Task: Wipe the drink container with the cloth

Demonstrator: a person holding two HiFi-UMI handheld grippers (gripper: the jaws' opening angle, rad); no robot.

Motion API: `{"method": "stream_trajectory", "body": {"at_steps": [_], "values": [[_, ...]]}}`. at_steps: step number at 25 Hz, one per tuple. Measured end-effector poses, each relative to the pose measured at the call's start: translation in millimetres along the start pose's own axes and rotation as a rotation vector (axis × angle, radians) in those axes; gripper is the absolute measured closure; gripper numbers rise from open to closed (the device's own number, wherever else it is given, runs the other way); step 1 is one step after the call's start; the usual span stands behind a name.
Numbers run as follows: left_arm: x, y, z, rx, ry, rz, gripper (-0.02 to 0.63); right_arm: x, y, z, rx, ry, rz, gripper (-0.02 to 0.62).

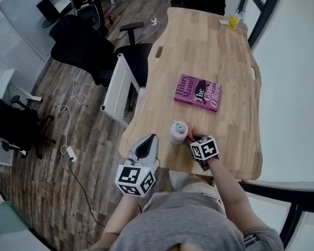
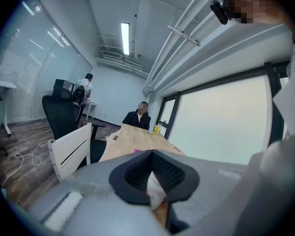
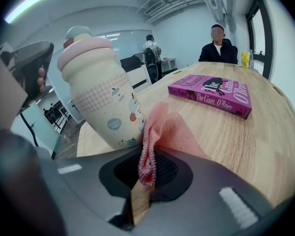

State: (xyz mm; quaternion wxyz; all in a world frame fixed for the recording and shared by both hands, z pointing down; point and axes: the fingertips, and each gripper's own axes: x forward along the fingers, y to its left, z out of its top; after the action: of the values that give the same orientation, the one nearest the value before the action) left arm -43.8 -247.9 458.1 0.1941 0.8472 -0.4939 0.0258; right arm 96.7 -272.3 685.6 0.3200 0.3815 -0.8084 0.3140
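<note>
Cloth, pinched in right tongs, partly hides drink container base; left tongs closed, empty.

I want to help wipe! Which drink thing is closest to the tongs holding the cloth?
The cream bottle with the pink lid, right beside the right tongs and their pink cloth. The yellow cup stands at the far end of the table.

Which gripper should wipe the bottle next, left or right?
Right. The right gripper is shut on the pink cloth, close beside the drink container. The left gripper holds no cloth and sits back at the table edge.
</note>
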Motion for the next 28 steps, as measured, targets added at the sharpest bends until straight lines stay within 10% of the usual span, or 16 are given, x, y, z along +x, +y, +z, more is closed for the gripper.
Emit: {"method": "stream_trajectory", "body": {"at_steps": [28], "values": [[-43.5,-14.4,-8.2,0.002,-0.018,-0.03,0.604,-138.5,18.1,58.1,0.041,-0.417,-0.236,0.568]]}}
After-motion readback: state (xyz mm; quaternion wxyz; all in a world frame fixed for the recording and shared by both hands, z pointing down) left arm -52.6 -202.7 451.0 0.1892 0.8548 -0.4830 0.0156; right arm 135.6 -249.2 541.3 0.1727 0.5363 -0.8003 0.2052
